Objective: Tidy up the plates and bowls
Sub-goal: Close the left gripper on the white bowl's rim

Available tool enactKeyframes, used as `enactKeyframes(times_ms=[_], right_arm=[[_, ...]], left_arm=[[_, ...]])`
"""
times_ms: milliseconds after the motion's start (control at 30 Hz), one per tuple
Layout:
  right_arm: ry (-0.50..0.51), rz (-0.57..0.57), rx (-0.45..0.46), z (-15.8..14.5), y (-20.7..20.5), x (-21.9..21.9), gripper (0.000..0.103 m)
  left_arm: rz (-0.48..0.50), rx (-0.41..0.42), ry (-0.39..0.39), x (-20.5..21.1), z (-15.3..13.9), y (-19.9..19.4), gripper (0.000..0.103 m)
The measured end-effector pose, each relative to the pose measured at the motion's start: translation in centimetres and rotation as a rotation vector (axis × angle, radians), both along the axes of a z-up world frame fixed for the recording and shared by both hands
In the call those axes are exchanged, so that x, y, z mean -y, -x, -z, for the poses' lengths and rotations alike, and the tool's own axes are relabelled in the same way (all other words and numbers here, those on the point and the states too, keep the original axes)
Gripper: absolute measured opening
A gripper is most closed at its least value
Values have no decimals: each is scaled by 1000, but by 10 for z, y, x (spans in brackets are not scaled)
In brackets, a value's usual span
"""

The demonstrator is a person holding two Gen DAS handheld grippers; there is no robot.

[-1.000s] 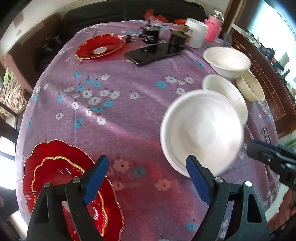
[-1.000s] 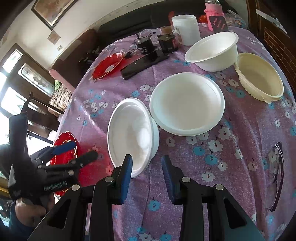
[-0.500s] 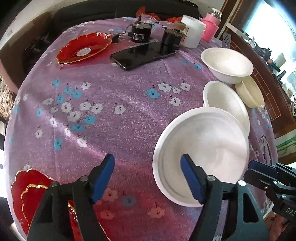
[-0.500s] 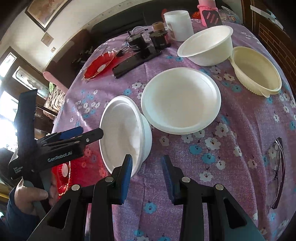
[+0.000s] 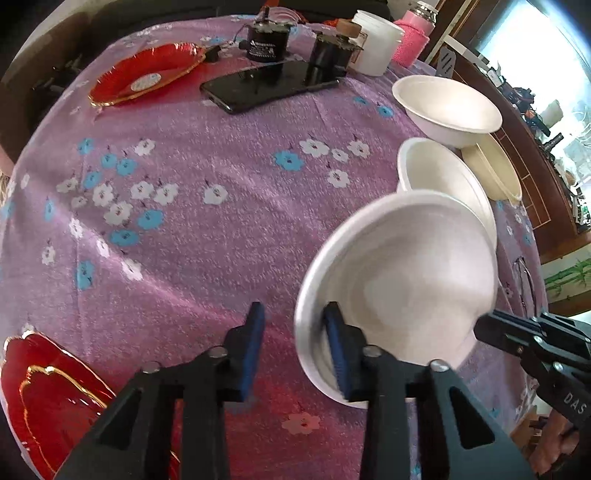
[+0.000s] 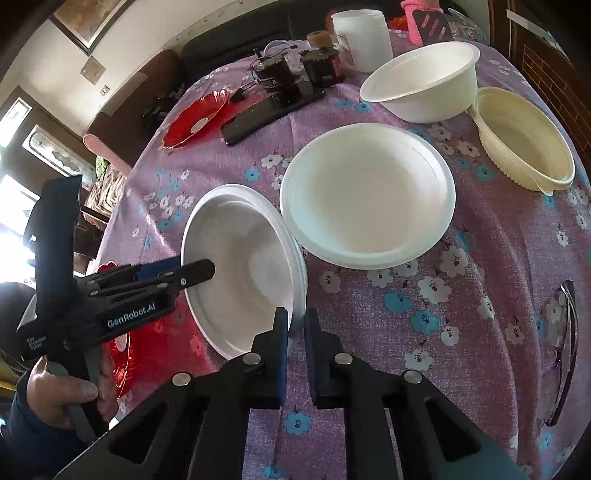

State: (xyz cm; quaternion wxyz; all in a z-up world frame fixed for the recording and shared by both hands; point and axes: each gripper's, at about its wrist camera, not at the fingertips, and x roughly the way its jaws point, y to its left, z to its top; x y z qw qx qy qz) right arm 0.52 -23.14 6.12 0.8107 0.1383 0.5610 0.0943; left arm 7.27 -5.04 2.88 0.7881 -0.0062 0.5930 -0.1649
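A white foam bowl (image 5: 406,280) is tilted up off the purple cloth, also in the right wrist view (image 6: 240,266). My right gripper (image 6: 296,332) is shut on its near rim. My left gripper (image 5: 293,332) is open, straddling the bowl's opposite rim, one finger inside the bowl and one outside. It shows from the side in the right wrist view (image 6: 195,271). A second white foam bowl (image 6: 365,199) lies flat just behind. A deeper white bowl (image 6: 421,81) and a cream bowl (image 6: 524,136) stand at the far right.
A red gold-rimmed plate (image 5: 48,398) lies at the near left, another red plate (image 5: 144,74) at the far left. A black phone (image 5: 266,88), black jars, a white cup (image 5: 376,35) and a pink bottle stand at the back. Glasses (image 6: 561,347) lie at the right edge.
My left gripper has moved right onto the bowl's rim and narrowed its opening. My right gripper has closed on the bowl's near rim; the bowl stays tilted.
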Motion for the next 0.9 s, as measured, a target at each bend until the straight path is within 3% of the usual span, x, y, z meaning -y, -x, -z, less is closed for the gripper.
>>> enactKeyframes(times_ms=[300, 633, 800, 900], right_arm=[[-31, -50, -15, -7, 4, -5, 9], [-54, -10, -34, 0, 4, 3, 10], [-79, -1, -37, 5, 1, 7, 12], [-75, -3, -21, 7, 1, 5, 12]], left_arm=[[0, -4, 12, -1, -16, 26, 29], [-59, 4, 17, -10, -7, 11, 29], [-44, 4, 8, -5, -1, -1, 29], [-43, 3, 10, -2, 0, 1, 20]])
